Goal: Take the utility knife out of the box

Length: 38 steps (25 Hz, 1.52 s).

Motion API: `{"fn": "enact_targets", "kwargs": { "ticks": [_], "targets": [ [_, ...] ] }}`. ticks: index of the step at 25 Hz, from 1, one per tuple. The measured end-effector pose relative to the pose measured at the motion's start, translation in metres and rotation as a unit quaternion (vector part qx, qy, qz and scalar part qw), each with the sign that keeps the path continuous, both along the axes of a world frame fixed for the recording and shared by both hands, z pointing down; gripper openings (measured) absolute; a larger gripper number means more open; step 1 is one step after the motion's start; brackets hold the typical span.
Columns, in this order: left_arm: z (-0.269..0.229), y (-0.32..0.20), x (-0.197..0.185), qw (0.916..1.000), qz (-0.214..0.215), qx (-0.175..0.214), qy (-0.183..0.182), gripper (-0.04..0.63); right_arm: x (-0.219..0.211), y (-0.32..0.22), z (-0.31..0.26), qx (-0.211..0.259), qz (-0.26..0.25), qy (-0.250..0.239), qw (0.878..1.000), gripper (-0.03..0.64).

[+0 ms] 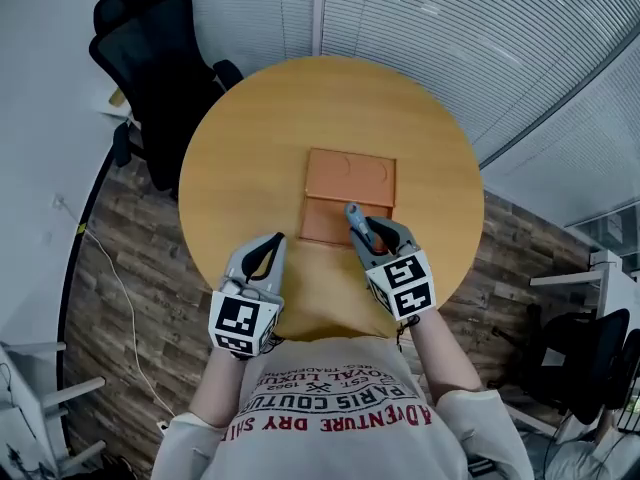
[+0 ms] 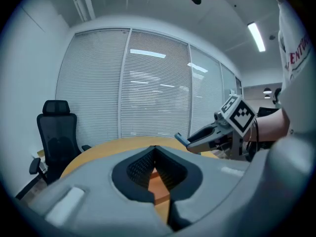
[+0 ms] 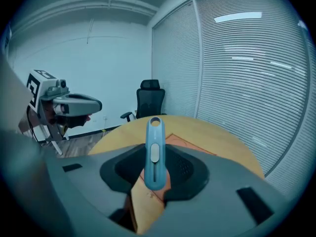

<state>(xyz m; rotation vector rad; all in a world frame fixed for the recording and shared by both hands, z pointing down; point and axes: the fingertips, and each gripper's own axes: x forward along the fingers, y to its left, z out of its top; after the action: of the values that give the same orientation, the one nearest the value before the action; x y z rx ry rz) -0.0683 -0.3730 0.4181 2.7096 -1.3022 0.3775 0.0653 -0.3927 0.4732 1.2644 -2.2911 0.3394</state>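
Observation:
An open flat orange box (image 1: 349, 178) lies in the middle of the round wooden table (image 1: 240, 138). My right gripper (image 1: 366, 238) hangs above the box's near edge, shut on a blue utility knife (image 1: 354, 217). In the right gripper view the knife (image 3: 153, 152) stands upright between the pads, with the box (image 3: 186, 143) behind it. My left gripper (image 1: 263, 255) hovers over the table's near left part, shut with nothing in it. In the left gripper view its jaw tips (image 2: 155, 149) meet, and the box (image 2: 158, 182) shows below them.
A black office chair (image 1: 160, 58) stands at the table's far left, and another dark chair (image 1: 590, 358) stands at the right. Slatted blinds line the walls behind the table. A thin cable (image 1: 110, 268) runs over the wood floor at the left.

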Motion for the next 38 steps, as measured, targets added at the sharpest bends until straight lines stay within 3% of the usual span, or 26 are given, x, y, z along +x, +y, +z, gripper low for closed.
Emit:
{"fn": "enact_targets", "kwargs": {
  "ticks": [9, 19, 38],
  "targets": [
    [-0.047, 0.016, 0.006, 0.9988, -0.001, 0.048, 0.0, -0.005, 0.023, 0.036, -0.081, 0.118, 0.038, -0.111, 0.986, 0.133],
    [-0.072, 0.016, 0.025, 0.9972, 0.008, 0.074, 0.01, -0.006, 0.049, 0.054, -0.114, 0.18, 0.063, -0.151, 0.97, 0.133],
    [-0.063, 0.014, 0.038, 0.9979, 0.022, 0.06, 0.009, -0.005, 0.055, 0.045, -0.102, 0.178, 0.077, -0.143, 0.971, 0.133]
  ]
}}
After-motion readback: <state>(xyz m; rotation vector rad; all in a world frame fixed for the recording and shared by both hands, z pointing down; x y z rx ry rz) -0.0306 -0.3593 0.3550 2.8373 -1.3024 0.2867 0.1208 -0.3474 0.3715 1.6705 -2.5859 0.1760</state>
